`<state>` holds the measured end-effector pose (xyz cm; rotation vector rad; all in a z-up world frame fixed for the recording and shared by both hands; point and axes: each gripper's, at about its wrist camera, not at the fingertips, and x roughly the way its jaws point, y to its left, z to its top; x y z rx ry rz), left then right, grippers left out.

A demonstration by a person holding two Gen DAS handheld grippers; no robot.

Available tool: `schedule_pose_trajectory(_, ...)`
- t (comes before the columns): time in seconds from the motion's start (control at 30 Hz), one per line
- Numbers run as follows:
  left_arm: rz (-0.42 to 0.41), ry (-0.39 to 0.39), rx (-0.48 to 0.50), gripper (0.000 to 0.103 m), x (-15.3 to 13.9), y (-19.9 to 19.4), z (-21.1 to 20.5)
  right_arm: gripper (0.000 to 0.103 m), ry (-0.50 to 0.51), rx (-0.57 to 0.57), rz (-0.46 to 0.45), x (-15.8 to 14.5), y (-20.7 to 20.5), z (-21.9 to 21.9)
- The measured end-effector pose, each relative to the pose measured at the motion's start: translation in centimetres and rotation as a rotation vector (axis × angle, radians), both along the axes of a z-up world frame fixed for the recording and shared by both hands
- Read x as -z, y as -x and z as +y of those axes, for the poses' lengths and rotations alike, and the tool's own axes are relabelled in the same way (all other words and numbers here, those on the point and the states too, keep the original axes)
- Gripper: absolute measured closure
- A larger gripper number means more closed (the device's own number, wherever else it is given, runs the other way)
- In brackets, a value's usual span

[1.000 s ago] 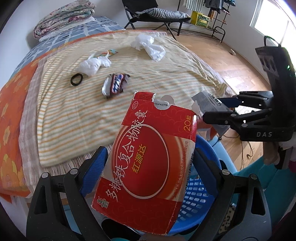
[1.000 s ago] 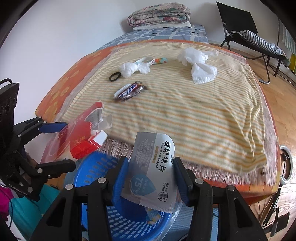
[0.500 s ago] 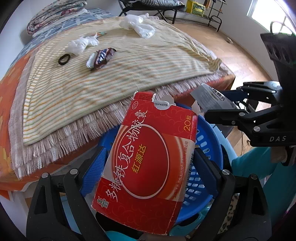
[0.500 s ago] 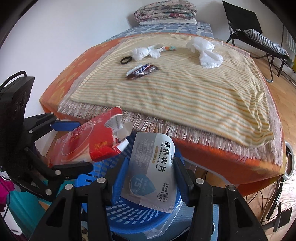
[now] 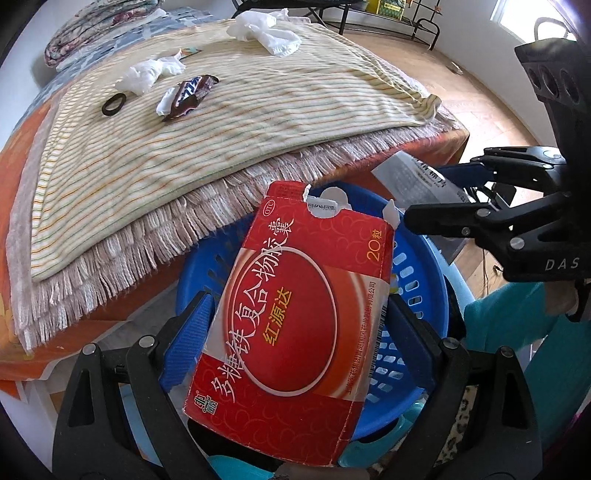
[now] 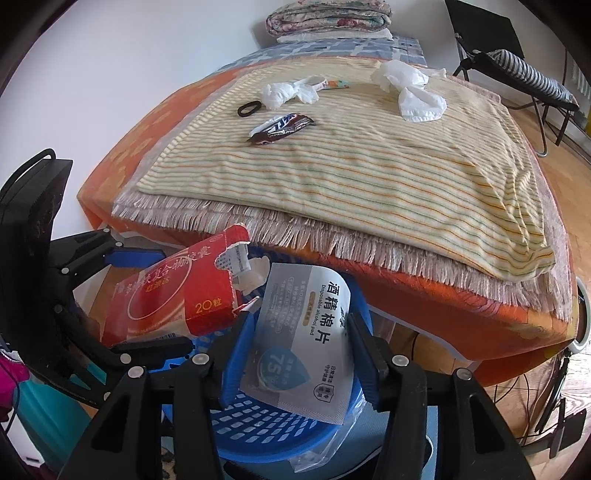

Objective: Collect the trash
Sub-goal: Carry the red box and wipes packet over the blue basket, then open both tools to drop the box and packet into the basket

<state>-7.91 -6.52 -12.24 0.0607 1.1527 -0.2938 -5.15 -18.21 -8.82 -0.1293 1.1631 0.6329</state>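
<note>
My left gripper [image 5: 295,332] is shut on a torn red medicine box [image 5: 295,325] and holds it over the blue perforated basket [image 5: 421,295]. My right gripper [image 6: 295,354] is shut on a grey alcohol-pad pouch [image 6: 303,350], also above the basket [image 6: 258,424]. The red box shows at the left of the right wrist view [image 6: 173,299]; the pouch shows at the right of the left wrist view [image 5: 417,177]. On the bed lie a candy wrapper [image 5: 188,96], crumpled white tissues [image 5: 147,74] and a white plastic bag [image 5: 273,33].
The striped fringed blanket [image 6: 369,166] covers the bed, its edge just behind the basket. A black hair tie [image 5: 113,104] lies near the tissues. A folded quilt [image 6: 328,14] sits at the bed's far end. A folding chair [image 6: 517,62] stands on the wood floor.
Both grippers have dropped and pulled back from the bed, so the box and pouch now hang over the basket below the blanket's fringe.
</note>
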Motion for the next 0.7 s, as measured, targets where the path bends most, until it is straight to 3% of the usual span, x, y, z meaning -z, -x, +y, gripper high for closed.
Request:
schedule_pose_trajectory(0.17, 0.006, -0.004, 0.001, 0.009, 0.05, -0.13, -0.09, 0.045, 0.01, -0.008, 0.003, 0.16, -0.01, 0.48)
schedule_pose_trajectory(0.33, 0.011, 0.042, 0.004, 0.009, -0.32, -0.1, 0.09, 0.042, 0.005, -0.001, 0.017, 0.36, -0.37, 0.39)
schedule_pose_trajectory(0.43, -0.004, 0.014, 0.01, 0.009, -0.46, -0.05, -0.11, 0.042, 0.013, -0.004, 0.02, 0.54, -0.42, 0.42)
schedule_pose_trajectory(0.7, -0.002, 0.026, 0.002, 0.009, -0.53, -0.18, 0.14, 0.042, 0.006, 0.005, 0.028, 0.6, -0.57, 0.28)
